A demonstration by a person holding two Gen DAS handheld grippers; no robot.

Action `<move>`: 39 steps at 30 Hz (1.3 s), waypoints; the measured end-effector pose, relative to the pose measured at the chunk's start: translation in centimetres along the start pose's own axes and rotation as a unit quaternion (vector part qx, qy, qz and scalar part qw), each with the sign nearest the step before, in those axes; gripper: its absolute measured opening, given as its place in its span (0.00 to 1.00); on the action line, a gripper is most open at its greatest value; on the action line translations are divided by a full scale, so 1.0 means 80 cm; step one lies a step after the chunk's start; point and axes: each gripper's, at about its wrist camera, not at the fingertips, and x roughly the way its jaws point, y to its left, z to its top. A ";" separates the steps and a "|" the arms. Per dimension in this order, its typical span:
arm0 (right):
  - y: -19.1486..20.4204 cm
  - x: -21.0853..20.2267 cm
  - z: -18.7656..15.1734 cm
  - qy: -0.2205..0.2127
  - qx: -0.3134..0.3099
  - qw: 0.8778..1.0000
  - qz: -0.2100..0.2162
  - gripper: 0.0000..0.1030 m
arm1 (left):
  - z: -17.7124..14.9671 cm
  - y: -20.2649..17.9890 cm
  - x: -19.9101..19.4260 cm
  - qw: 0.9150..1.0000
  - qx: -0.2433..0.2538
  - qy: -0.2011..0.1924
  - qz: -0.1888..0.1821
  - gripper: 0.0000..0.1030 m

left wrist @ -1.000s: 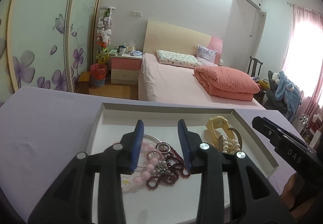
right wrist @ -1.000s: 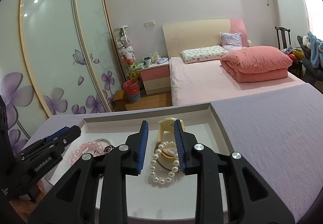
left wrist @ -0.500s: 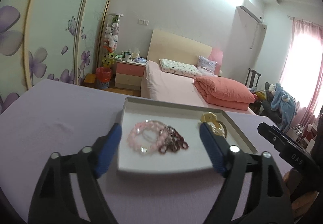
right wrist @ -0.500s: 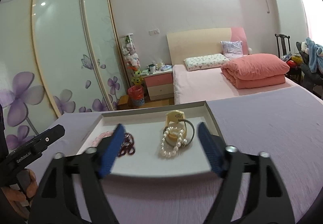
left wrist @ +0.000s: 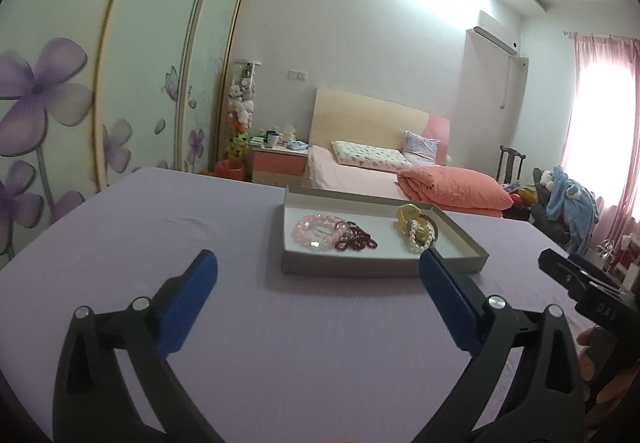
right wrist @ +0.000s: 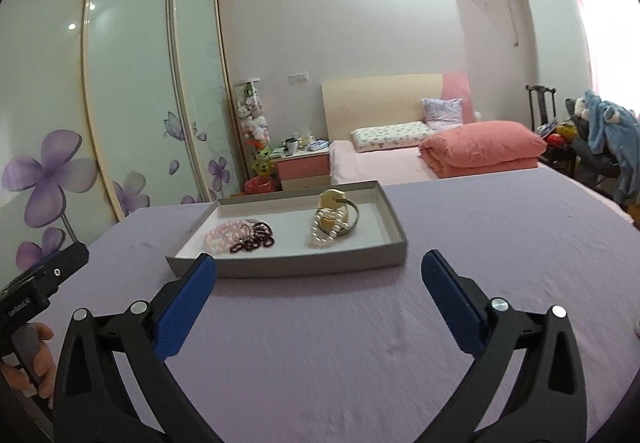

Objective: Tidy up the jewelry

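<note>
— So, where does the jewelry sit, and what are your hands doing?

— Everything is in the shallow grey tray (right wrist: 288, 267) on the lilac cloth (right wrist: 360, 343). Toward its left lie a pink bead bracelet (left wrist: 316, 229) and, touching it, a dark garnet-coloured strand (left wrist: 358, 241). Toward its right, a pearl bracelet (right wrist: 325, 231) rests against a yellow piece and a thin bangle (right wrist: 352, 217). Your left gripper (left wrist: 318, 297) and right gripper (right wrist: 319, 293) are both spread wide, holding nothing, on the near side of the tray and apart from it.

— How will these pieces behave when you pinch them?

— Lightly and limply, I'd judge. The bead strands should be floppy, so they will drape and swing from one pinch point. The round beads look smooth and may roll out from between the blue pads (left wrist: 448, 307); take two or three beads across the strand instead of one bead's crown.

— And the tangle on the left?

— The pink and dark strands overlap, and the view is too small to tell whether they are actually hooked together. Lift the pink one from its far left edge, away from the dark strand, and go slowly.

— The right group?

— The bangle is likely stiff: grip its rim where it stands free of the pearls. The yellow piece's shape is unclear from here.
</note>
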 end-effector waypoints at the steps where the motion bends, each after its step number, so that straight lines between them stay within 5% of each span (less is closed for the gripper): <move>1: 0.000 -0.006 -0.003 -0.003 0.000 1.000 -0.001 0.98 | -0.005 -0.002 -0.007 1.000 0.001 -0.002 -0.001 0.96; 11: 0.018 -0.029 -0.014 -0.038 -0.027 0.999 -0.002 0.98 | -0.025 -0.017 -0.030 1.000 0.009 -0.004 -0.017 0.96; 39: 0.022 -0.040 -0.023 -0.038 -0.023 0.999 0.010 0.98 | -0.015 -0.025 -0.027 1.000 0.009 -0.004 -0.023 0.96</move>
